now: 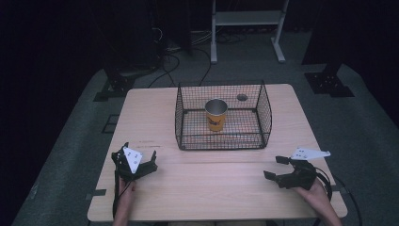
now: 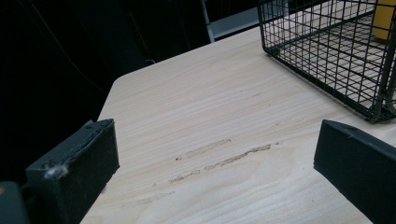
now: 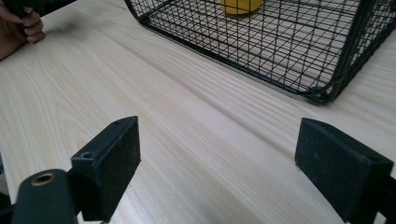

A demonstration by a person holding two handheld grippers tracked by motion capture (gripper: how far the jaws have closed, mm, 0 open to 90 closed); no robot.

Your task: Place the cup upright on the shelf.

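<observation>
Pale wood-grain surface (image 1: 155,122), rounded at the corners, on grey carpet in a dark room. Black wire basket (image 1: 181,117) toward the far middle, open at the top, with an orange cup (image 1: 216,115) upright inside, silvery within its rim. Small round hole (image 1: 242,97) in the surface behind the basket. White metal frame (image 1: 246,19) on the floor farther back.

Left tool (image 1: 139,155) near the front left corner, held in the left hand (image 1: 124,187), grey three-cornered plate on top, jaws spread wide with nothing between. Seen along its own jaws: left tool (image 2: 215,158) over bare wood with a few scuff marks (image 2: 224,156), basket corner (image 2: 373,114) ahead to the right.

Right tool (image 1: 275,168) near the front right corner, held in the right hand (image 1: 317,193), jaws likewise wide apart and empty. Seen along its own jaws: right tool (image 3: 217,154) over bare wood, basket (image 3: 322,95) ahead, cup base (image 3: 240,5) just visible through the mesh, fingers (image 3: 30,23) of the other hand at the upper left.

Both tools well apart from the basket and from each other.
</observation>
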